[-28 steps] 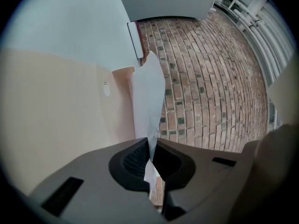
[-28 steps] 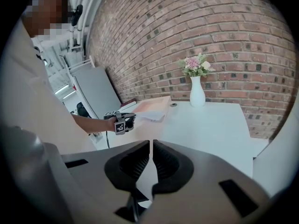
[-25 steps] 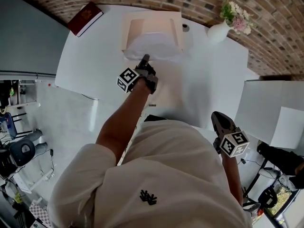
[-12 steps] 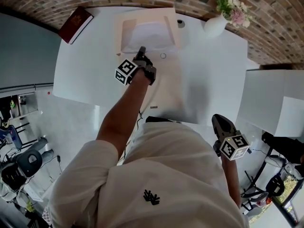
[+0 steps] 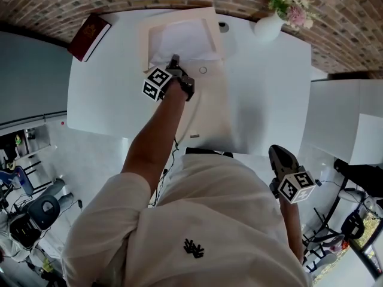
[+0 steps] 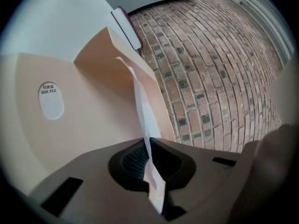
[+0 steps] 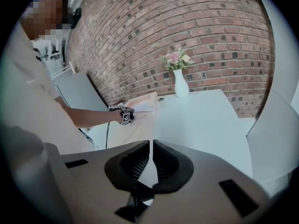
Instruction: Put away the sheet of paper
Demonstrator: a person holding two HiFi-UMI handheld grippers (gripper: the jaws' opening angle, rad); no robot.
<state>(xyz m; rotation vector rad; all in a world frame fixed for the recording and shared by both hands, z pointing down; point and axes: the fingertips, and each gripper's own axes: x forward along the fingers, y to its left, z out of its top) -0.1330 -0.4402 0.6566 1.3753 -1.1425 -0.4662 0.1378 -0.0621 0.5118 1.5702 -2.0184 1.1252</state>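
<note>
An open beige box file (image 5: 145,43) lies at the far side of the white table (image 5: 269,88). A white sheet of paper (image 5: 179,39) rests inside it. My left gripper (image 5: 174,61) is at the file's near edge, shut on the sheet's near edge. In the left gripper view the sheet (image 6: 139,101) runs edge-on out of the shut left gripper (image 6: 149,147) into the box file (image 6: 93,106). My right gripper (image 5: 276,154) hangs by the person's right side, off the table. In its own view the right gripper (image 7: 151,148) is shut with nothing in it.
A dark red book (image 5: 90,34) lies at the table's far left corner. A white vase of flowers (image 5: 268,23) stands at the far right, with a small round object (image 5: 223,26) beside the file. A brick wall (image 6: 210,69) is behind the table; white furniture (image 5: 347,118) stands to the right.
My left gripper has moved further toward the box file with the sheet. The paper, bulging over the file's near edge before, now lies inside it. The right gripper has stayed in place.
</note>
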